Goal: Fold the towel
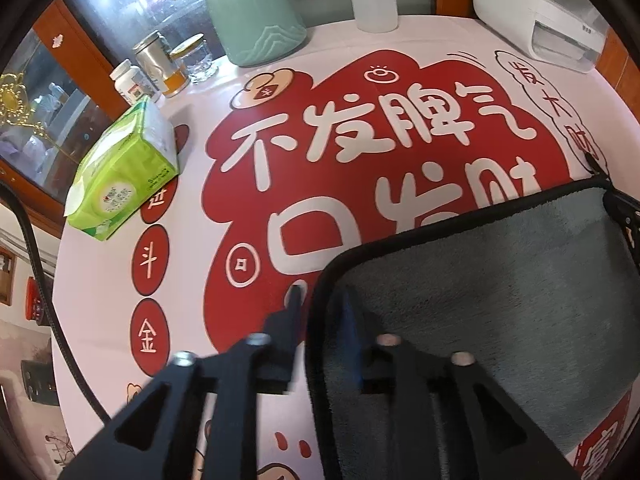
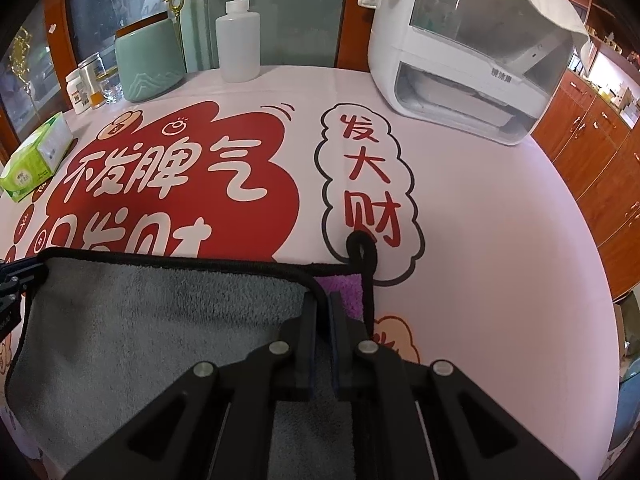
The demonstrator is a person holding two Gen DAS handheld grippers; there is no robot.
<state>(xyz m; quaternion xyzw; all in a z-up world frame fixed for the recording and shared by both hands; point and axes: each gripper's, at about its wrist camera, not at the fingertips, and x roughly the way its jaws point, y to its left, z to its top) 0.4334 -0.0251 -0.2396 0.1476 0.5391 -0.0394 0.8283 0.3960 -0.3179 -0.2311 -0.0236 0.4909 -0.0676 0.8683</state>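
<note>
Your left hand-held gripper (image 1: 320,308) stands with its jaws apart, straddling the black-trimmed corner of the grey towel (image 1: 500,280): one finger rests on the printed surface (image 1: 420,40) outside the hem, the other sits on the pile just inside it. Nothing is clamped there.

Your right hand-held gripper (image 2: 322,304) has its jaws nearly together, pinching the towel's (image 2: 140,320) black hem at the corner of the upper grey layer. Just past that corner, at about 1 o'clock from the fingertips, a strip of purple underside (image 2: 344,286) shows, and the black hanging loop (image 2: 362,250) lies flat on the surface (image 2: 500,220) beyond it.

The towel lies on the near part of the surface, over the lower edge of the red printed design (image 2: 172,168).

In the right wrist view, a white appliance (image 2: 468,60) stands at 1 o'clock, a squeeze bottle (image 2: 238,40) at 11 o'clock, and a pale green jar (image 2: 146,60) further toward 10 o'clock. A green tissue pack (image 1: 120,176) sits at 10 o'clock in the left wrist view, with small jars and a glass (image 1: 160,68) behind it.
</note>
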